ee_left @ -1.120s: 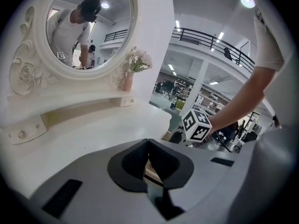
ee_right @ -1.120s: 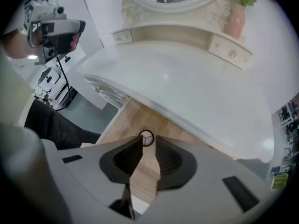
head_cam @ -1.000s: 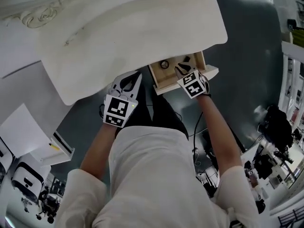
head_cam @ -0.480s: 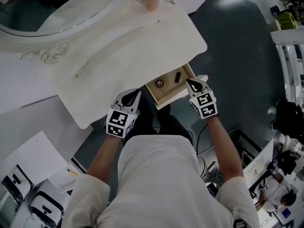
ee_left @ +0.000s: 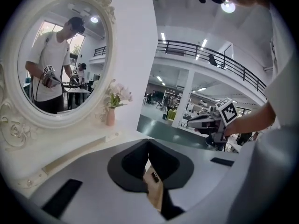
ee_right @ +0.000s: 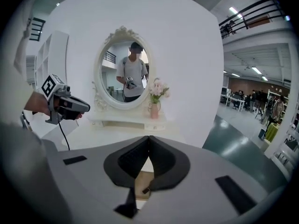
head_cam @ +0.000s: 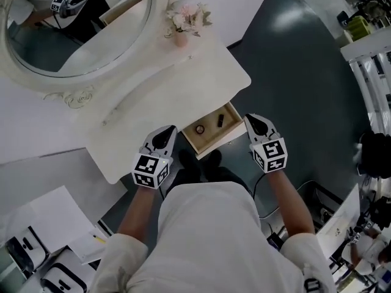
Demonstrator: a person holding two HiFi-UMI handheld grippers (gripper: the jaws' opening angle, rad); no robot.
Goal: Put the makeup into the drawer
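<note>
The wooden drawer [head_cam: 211, 134] stands pulled out from the white dressing table [head_cam: 159, 96]. Inside it lie a small round makeup item [head_cam: 200, 129] and a dark tube [head_cam: 220, 120]. My left gripper [head_cam: 166, 131] hovers over the table's front edge, left of the drawer, shut and empty [ee_left: 148, 141]. My right gripper [head_cam: 249, 119] hangs just right of the drawer; its jaws have just been closing with nothing between them, and they stand shut [ee_right: 149, 138]. Below the jaw tips, the right gripper view shows the drawer [ee_right: 140, 178] and the tube [ee_right: 146, 189].
An oval mirror [head_cam: 73, 29] in a white frame stands behind the table, with a pink vase of flowers [head_cam: 182, 24] beside it. Dark floor [head_cam: 305, 72] lies right of the table. White sheets and boxes [head_cam: 36, 224] lie at lower left; shelving [head_cam: 369, 72] stands at far right.
Both grippers have risen. The right one came out of the drawer and now hangs beside it, shut. The view has shifted so that the mirror and the vase show.
</note>
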